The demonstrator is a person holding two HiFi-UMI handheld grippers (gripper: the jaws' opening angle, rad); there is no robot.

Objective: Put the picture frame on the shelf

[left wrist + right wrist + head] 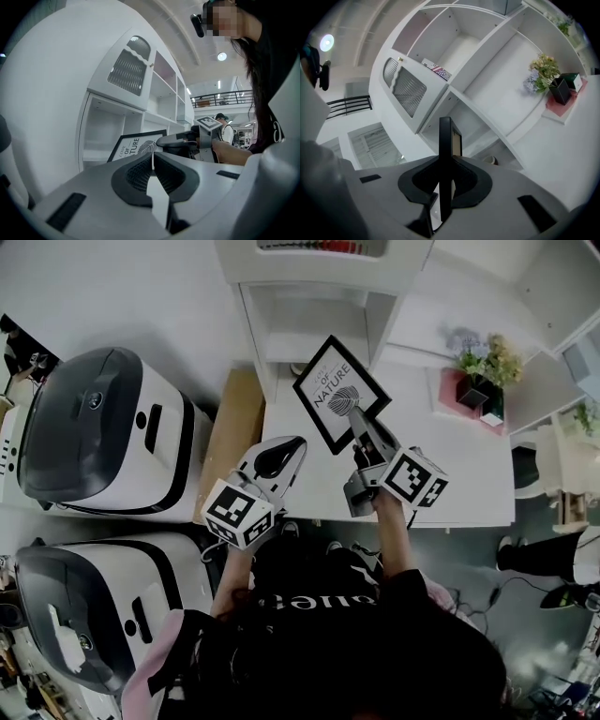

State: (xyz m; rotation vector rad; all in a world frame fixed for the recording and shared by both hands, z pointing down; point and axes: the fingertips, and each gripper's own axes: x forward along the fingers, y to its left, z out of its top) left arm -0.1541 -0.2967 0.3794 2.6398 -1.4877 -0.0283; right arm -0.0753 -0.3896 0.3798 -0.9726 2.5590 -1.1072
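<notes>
The picture frame (pixel 337 390) is black with a white print and is held tilted above the white table (pixel 469 474), in front of the white shelf unit (pixel 314 306). My right gripper (pixel 360 420) is shut on the frame's lower edge. In the right gripper view the frame (pixel 446 140) stands edge-on between the pads of my right gripper (pixel 446 177), facing the shelf's open lower compartment (pixel 464 126). My left gripper (pixel 292 446) hovers over the table's left part with its jaws shut and empty. In the left gripper view the frame (pixel 136 145) shows beyond my left gripper (pixel 153 165).
Potted flowers (pixel 483 367) and a black box sit on a pink tray (pixel 450 395) at the table's right. Two large white-and-grey machines (pixel 94 427) (pixel 89 615) stand left of the table. A brown panel (pixel 230 437) lies between them and the table. A small round object (pixel 490 160) sits in the lower shelf.
</notes>
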